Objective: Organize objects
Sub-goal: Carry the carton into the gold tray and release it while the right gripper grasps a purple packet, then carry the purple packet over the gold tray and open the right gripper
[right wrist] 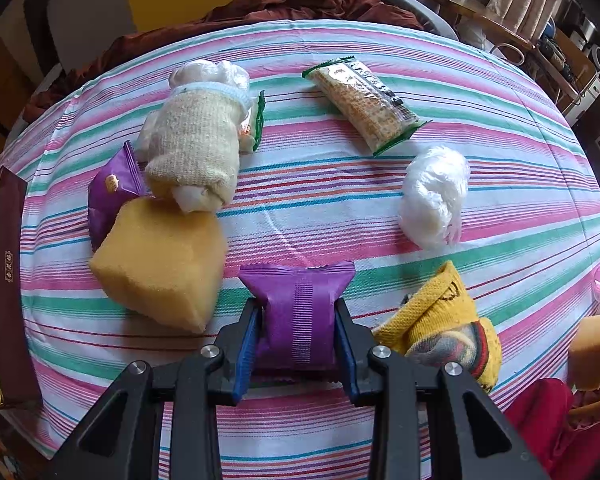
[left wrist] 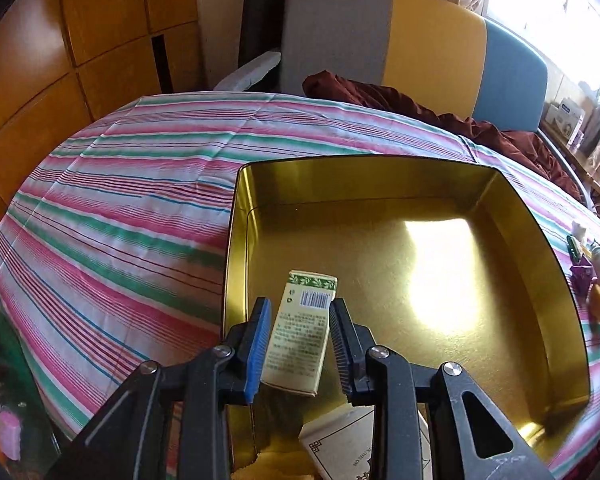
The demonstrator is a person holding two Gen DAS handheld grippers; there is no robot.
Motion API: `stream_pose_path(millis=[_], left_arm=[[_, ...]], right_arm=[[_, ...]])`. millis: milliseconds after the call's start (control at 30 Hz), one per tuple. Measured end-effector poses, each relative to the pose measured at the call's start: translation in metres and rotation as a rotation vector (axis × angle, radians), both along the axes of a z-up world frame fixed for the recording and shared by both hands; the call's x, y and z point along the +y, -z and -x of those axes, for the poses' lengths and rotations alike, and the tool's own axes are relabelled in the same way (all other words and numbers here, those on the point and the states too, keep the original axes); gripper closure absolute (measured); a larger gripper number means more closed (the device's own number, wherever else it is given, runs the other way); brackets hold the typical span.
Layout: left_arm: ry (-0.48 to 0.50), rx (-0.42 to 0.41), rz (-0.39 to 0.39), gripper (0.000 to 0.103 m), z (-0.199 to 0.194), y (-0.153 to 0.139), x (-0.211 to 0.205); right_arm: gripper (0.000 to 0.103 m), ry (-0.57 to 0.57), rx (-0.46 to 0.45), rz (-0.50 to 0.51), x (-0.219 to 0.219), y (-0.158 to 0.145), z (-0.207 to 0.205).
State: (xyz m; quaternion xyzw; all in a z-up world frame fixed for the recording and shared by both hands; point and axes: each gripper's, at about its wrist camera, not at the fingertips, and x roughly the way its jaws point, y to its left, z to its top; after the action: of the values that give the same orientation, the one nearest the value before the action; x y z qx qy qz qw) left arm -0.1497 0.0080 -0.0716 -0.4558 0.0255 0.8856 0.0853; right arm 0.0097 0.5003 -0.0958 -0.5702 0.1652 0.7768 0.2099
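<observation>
Gold-coloured tin tray [left wrist: 540, 240] lies on the striped bedspread [left wrist: 120, 208]. Left tool [left wrist: 300, 312] sits over the tray's 7 o'clock corner with a cream carton [left wrist: 300, 332] between its pads; the blue pad touches one side, a slight gap shows at the other, so the grip cannot be told. Right tool [right wrist: 298, 316] is clenched on a purple sachet [right wrist: 298, 300]. Yellow sponge [right wrist: 160, 260] lies at 10 o'clock of it, white plastic wad [right wrist: 434, 196] at 1 o'clock, yellow sock [right wrist: 444, 320] at 3 o'clock.
</observation>
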Motion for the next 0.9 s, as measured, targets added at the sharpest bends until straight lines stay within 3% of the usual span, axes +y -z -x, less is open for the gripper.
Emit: stream_pose_path(millis=[233,367,567,733,900], left_arm=[[-0.052,0.009,-0.025,0.072,-0.014,-0.003,-0.01],[-0.064,0.053,-0.052,0.059,-0.034,-0.015,-0.014],[-0.047,0.079,-0.086,0.056,-0.06,-0.026,-0.013],[-0.045,0.092,-0.114,0.046,-0.076,-0.032,-0.014],[-0.073,0.104,-0.12,0.037,-0.081,-0.038,-0.024]], right_arm=[[0.069,0.006,0.006,0.0,-0.002,-0.001,-0.003],[0.069,0.02,0.014,-0.005,0.004,0.0,-0.003],[0.069,0.033,0.036,-0.034,0.007,-0.004,-0.002],[0.069,0.074,0.139,-0.082,0.01,-0.024,-0.014],[0.069,0.032,0.255,-0.1,-0.01,-0.054,-0.019]])
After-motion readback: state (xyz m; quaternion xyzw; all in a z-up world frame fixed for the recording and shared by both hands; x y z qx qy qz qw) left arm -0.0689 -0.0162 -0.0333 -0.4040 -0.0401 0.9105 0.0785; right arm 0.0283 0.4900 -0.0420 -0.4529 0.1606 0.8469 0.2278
